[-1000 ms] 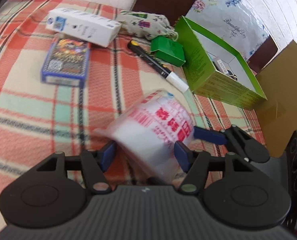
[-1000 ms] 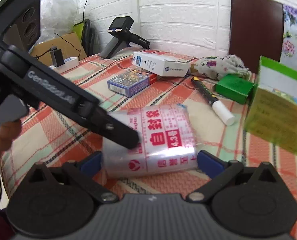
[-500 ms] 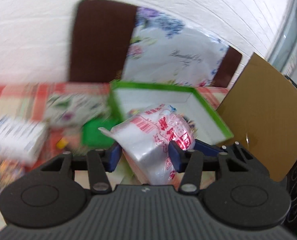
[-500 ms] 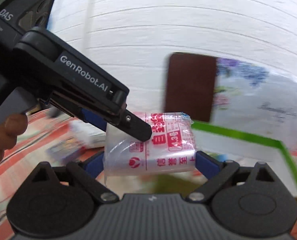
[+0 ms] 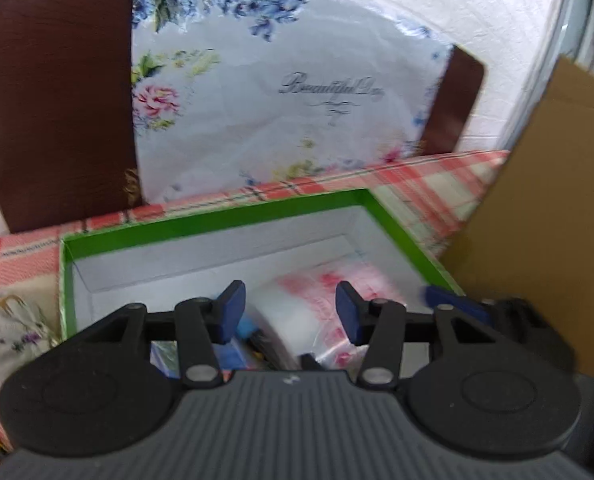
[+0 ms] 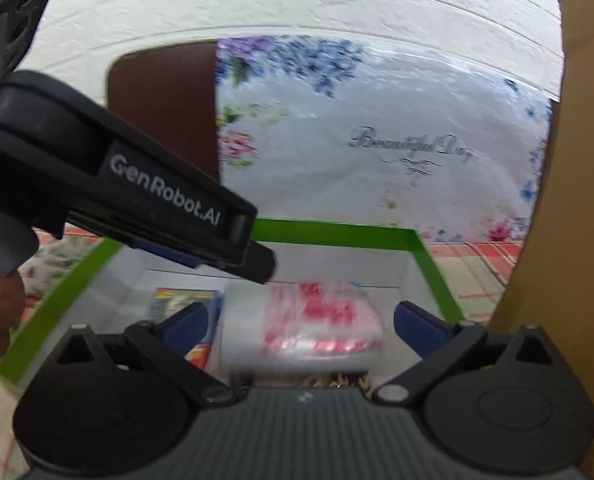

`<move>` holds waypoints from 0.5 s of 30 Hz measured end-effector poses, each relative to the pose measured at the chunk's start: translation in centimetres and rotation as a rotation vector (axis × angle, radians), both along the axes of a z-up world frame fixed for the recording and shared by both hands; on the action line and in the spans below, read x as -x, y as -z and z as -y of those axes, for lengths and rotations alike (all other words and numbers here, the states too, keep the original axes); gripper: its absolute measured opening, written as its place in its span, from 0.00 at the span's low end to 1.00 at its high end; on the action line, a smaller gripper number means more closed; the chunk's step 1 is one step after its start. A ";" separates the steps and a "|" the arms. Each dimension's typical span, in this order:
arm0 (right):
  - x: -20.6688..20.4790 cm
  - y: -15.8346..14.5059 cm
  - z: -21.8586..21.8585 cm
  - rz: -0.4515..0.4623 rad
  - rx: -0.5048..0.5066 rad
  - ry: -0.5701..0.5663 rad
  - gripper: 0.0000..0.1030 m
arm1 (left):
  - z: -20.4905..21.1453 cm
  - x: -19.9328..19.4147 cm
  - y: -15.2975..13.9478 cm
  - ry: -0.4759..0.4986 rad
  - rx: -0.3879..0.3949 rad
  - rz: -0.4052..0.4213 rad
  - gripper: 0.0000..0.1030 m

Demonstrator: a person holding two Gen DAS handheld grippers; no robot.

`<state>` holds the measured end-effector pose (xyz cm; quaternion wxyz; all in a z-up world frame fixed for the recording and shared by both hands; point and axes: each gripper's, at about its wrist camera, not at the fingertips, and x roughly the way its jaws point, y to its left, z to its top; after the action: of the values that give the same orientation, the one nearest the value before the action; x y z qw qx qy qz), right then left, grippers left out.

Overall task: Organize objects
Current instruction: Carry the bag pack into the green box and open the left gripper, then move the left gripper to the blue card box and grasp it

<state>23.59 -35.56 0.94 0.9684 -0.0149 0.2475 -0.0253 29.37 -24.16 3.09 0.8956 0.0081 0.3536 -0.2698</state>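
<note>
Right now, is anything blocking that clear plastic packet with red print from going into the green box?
Nothing visible does. The clear plastic packet with red print is already within the open green cardboard box, beside a colourful card pack.

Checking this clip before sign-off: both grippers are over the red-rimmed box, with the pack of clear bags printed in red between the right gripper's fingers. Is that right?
Not quite: the box has a green rim, not a red one, as the right wrist view shows. The rest stands: both grippers are over it, and the pack of clear bags lies between the fingers of the right gripper, whose jaws are opening.
</note>
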 end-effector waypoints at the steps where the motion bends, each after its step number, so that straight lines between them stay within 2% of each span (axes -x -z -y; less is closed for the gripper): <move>1: 0.5 0.1 0.2 0.011 -0.017 0.003 1.00 | -0.2 0.0 0.1 -0.009 -0.001 -0.001 0.51; 3: 1.5 0.3 0.1 0.039 -0.042 0.001 1.00 | -0.8 0.5 0.2 -0.011 -0.002 -0.002 0.51; 6: 3.3 0.7 -0.5 0.064 -0.043 0.006 1.00 | -1.2 1.9 0.3 -0.044 -0.083 0.044 0.51; 10: 6.2 0.1 -1.8 0.103 -0.057 0.003 1.00 | -2.1 3.7 0.0 -0.085 -0.149 0.078 0.51; 15: 7.6 -0.9 -3.1 0.111 -0.045 -0.025 1.00 | -4.2 6.2 -0.7 -0.127 -0.134 0.069 0.51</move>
<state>16.02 -32.47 1.88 0.9810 0.0052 0.1936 -0.0086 23.22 -19.95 3.83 0.9200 0.0549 0.3396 -0.1879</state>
